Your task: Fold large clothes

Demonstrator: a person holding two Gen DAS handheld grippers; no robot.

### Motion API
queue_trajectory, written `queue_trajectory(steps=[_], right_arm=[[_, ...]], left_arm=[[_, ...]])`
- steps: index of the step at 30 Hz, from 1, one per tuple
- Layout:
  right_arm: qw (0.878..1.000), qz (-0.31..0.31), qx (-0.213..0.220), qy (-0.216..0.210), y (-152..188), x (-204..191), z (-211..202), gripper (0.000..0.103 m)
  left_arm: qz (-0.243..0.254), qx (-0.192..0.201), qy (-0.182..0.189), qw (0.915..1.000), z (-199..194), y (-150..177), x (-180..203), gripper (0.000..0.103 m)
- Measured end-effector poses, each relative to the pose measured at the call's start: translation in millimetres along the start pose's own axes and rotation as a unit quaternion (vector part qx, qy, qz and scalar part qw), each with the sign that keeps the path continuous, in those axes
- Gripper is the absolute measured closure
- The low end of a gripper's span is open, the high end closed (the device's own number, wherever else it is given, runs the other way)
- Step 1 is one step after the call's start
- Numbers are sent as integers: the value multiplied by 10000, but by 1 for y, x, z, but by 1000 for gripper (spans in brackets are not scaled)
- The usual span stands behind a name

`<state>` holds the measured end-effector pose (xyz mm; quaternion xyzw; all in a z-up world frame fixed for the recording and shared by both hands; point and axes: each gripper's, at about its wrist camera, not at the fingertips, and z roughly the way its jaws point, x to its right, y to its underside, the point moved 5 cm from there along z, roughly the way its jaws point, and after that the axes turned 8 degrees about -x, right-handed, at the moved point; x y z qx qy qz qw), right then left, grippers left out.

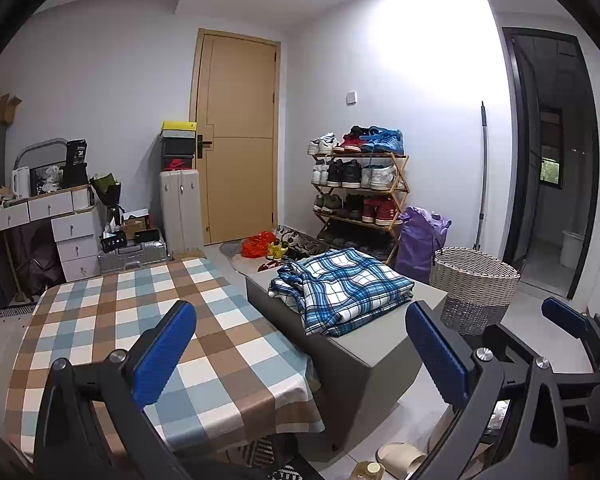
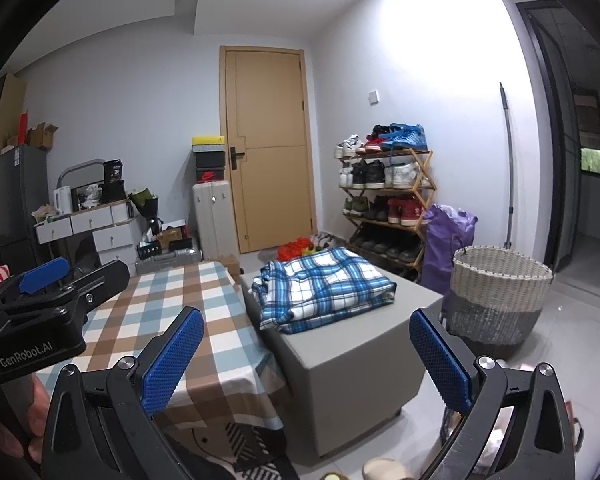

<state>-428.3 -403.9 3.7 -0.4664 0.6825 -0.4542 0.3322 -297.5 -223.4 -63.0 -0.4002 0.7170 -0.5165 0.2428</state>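
A blue and white plaid garment point(image 1: 342, 289) lies folded in a stack on a grey box stool point(image 1: 376, 340); it also shows in the right wrist view point(image 2: 324, 289) on the same stool point(image 2: 360, 356). My left gripper point(image 1: 300, 344) is open and empty, held above the checked table point(image 1: 140, 320), well short of the garment. My right gripper point(image 2: 306, 354) is open and empty, over the table's right edge point(image 2: 172, 312) and the stool's near corner. The left gripper point(image 2: 44, 280) shows at the left of the right wrist view.
A woven laundry basket point(image 1: 474, 286) stands right of the stool, also in the right wrist view point(image 2: 500, 292). Behind are a shoe rack point(image 1: 360, 196), a purple bag point(image 1: 420, 240), a door point(image 1: 238, 136), a suitcase point(image 1: 180, 208) and white drawers point(image 1: 76, 236). Slippers point(image 1: 400, 458) lie on the floor.
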Motion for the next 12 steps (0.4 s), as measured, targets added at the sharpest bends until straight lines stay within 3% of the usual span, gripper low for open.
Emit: queue_trajectory(steps=[8, 12], right_arm=[[10000, 17, -2, 3, 1, 1, -1, 0], [10000, 32, -26, -5, 2, 1, 1, 0]], left_arm=[[-60, 166, -67, 9998, -4, -2, -3, 1], [-246, -10, 70, 9997, 4, -3, -10, 1]])
